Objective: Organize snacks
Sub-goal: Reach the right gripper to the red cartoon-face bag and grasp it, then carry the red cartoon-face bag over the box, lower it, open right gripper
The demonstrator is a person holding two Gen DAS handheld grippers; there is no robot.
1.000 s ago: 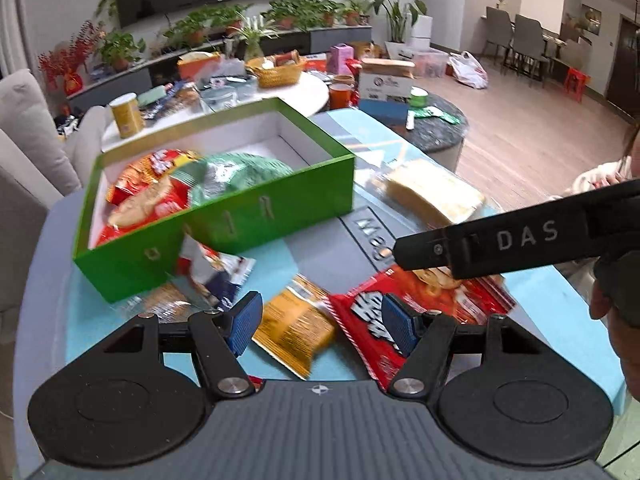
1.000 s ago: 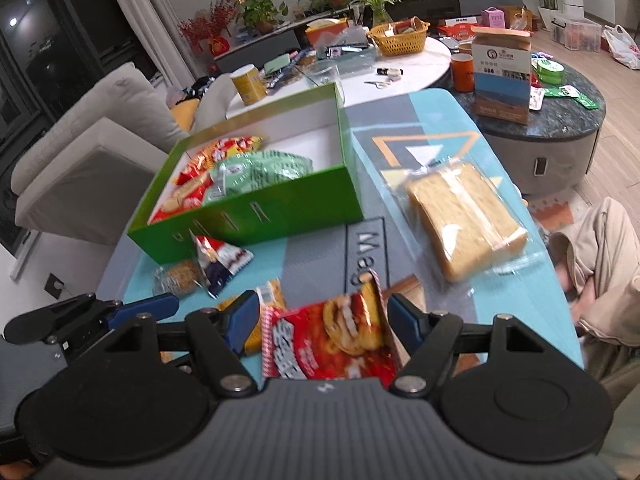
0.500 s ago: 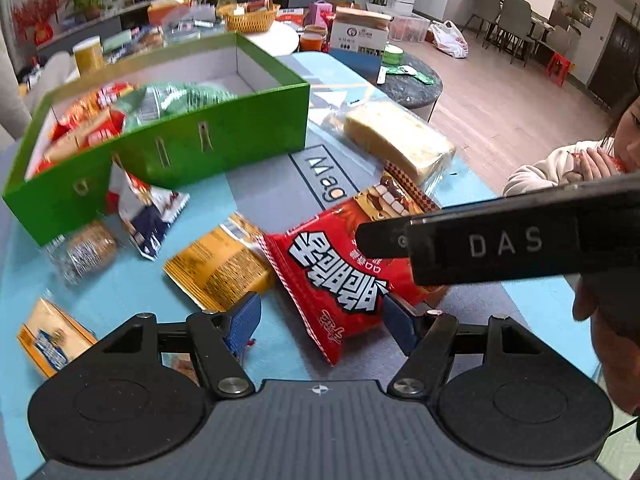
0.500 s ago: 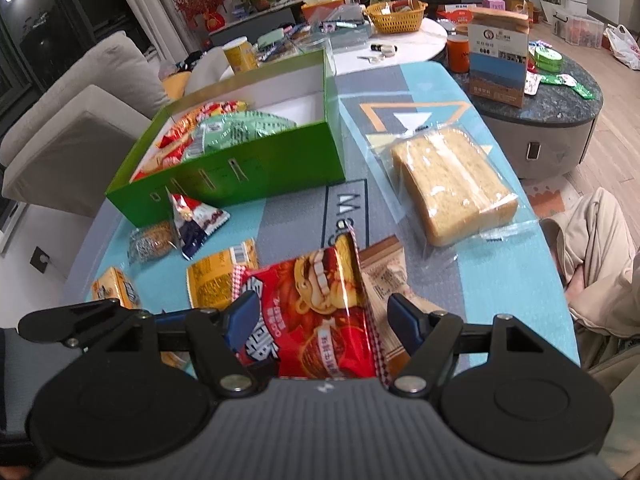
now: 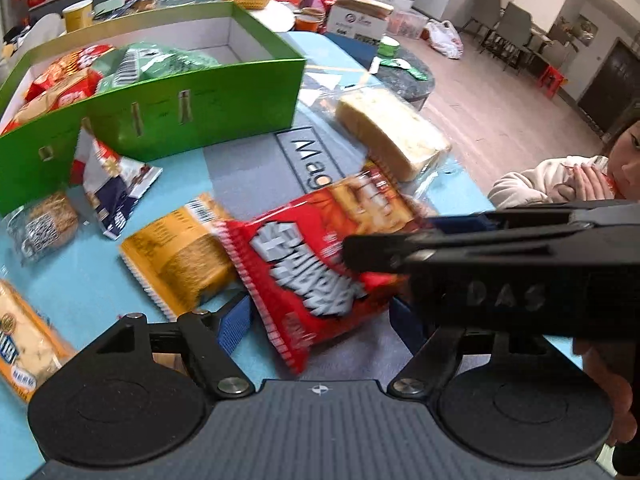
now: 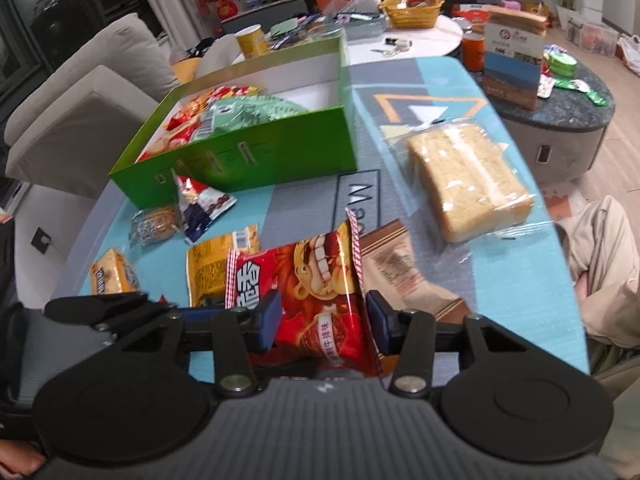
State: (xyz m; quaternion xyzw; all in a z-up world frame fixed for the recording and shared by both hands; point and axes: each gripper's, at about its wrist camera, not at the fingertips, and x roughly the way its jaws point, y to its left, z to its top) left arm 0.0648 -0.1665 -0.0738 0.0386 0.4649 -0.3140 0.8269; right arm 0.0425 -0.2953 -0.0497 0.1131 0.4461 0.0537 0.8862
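A red snack bag (image 6: 320, 296) stands up between the pads of my right gripper (image 6: 322, 322), which press its sides as the jaws keep closing. In the left wrist view the same red snack bag (image 5: 304, 276) hangs tilted over the table, and the right gripper's black fingers (image 5: 400, 252) reach in from the right. My left gripper (image 5: 320, 324) is low behind it. Its jaws are opening and the bag's lower end lies between them, untouched. The green box (image 5: 200, 92) behind holds red and green packs.
Loose on the blue mat lie a yellow pack (image 5: 180, 256), a red, white and blue pack (image 5: 116, 184), a round cracker pack (image 5: 44, 224), an orange pack (image 5: 20, 344), a brown pack (image 6: 400, 264) and bagged bread (image 6: 468, 184). A person (image 5: 560, 184) sits at the right edge.
The left gripper has sunk closer to the table and its jaws have widened. The right jaws have narrowed onto the red bag, which now stands tilted up off the mat.
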